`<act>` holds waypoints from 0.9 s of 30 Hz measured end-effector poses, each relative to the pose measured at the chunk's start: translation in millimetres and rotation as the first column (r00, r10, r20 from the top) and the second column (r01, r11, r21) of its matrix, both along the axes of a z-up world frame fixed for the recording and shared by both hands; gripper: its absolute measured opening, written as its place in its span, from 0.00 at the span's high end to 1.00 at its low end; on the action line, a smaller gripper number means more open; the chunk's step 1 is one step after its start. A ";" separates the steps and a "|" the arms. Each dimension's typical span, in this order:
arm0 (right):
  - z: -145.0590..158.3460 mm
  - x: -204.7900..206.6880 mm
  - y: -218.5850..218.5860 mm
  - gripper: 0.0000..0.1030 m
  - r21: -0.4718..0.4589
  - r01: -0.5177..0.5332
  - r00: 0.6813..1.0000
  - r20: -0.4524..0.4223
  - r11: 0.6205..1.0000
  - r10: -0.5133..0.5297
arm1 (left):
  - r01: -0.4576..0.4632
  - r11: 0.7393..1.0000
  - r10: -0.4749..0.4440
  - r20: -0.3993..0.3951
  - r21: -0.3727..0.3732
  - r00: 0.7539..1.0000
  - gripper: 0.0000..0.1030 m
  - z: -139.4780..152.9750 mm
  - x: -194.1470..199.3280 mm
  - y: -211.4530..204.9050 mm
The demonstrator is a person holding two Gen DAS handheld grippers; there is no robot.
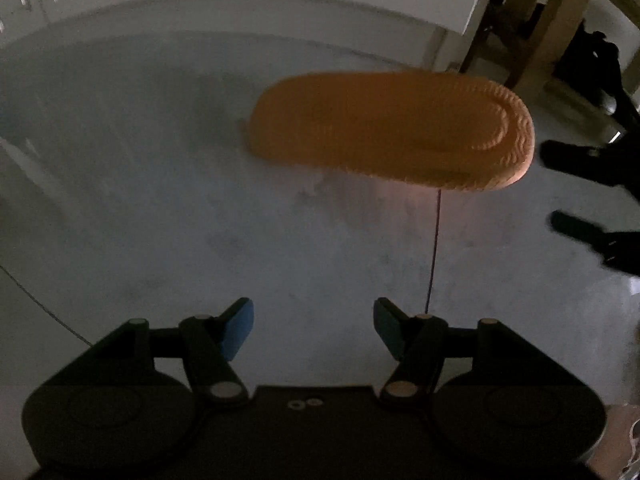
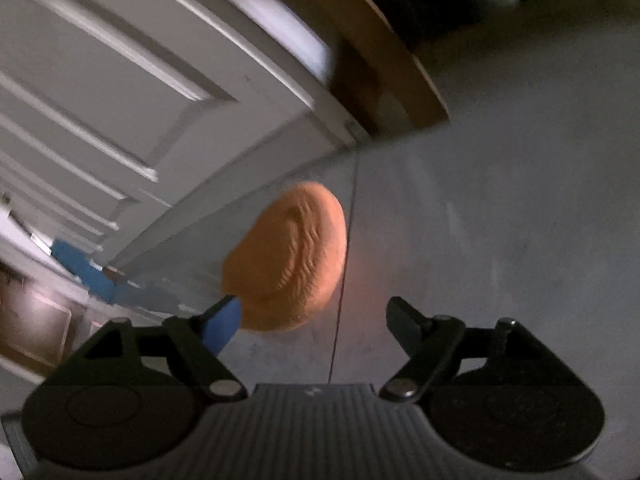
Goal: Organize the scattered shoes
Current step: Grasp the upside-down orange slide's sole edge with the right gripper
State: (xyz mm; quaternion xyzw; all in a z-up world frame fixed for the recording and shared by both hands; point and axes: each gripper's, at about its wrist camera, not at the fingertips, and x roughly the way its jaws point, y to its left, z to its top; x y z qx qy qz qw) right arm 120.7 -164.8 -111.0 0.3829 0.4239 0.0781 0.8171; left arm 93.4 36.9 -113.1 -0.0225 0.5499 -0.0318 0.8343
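Note:
An orange slipper [image 1: 384, 128] shows its ribbed sole, tilted up on its long edge just over the grey floor [image 1: 160, 200]; blur hides whether it rests there. My left gripper [image 1: 312, 302] hangs open well short of it, nothing between its blue pads [image 1: 240, 328]. At the slipper's right end my right gripper [image 1: 564, 190] shows as two dark spread fingers. In the right wrist view the slipper [image 2: 292, 256] is seen end-on, right beside the left blue pad [image 2: 224, 324]. There my right gripper [image 2: 312, 302] is open and neither pad presses on the slipper.
A white panelled door [image 2: 120, 80] and baseboard [image 1: 240, 12] run behind the slipper. Wooden furniture legs [image 1: 532, 32] stand at the back right with dark items behind them. A thin floor seam [image 1: 434, 248] passes under the slipper. Something blue [image 2: 80, 264] lies by the door's foot.

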 end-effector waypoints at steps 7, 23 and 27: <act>-27.5 12.6 14.0 0.19 0.115 0.087 0.996 -0.041 0.990 -0.083 | 0.031 0.999 -0.031 -0.033 0.011 0.999 0.36 -8.3 0.4 1.6; -23.6 20.4 24.9 0.55 0.093 0.089 0.994 0.057 0.992 -0.095 | -0.005 0.994 0.010 -0.044 0.112 0.999 0.36 -11.5 10.9 -7.8; -17.9 19.0 25.8 0.60 0.069 0.092 0.988 0.119 0.993 -0.100 | -0.017 0.995 0.023 -0.062 0.100 0.998 0.36 -13.5 11.4 -4.8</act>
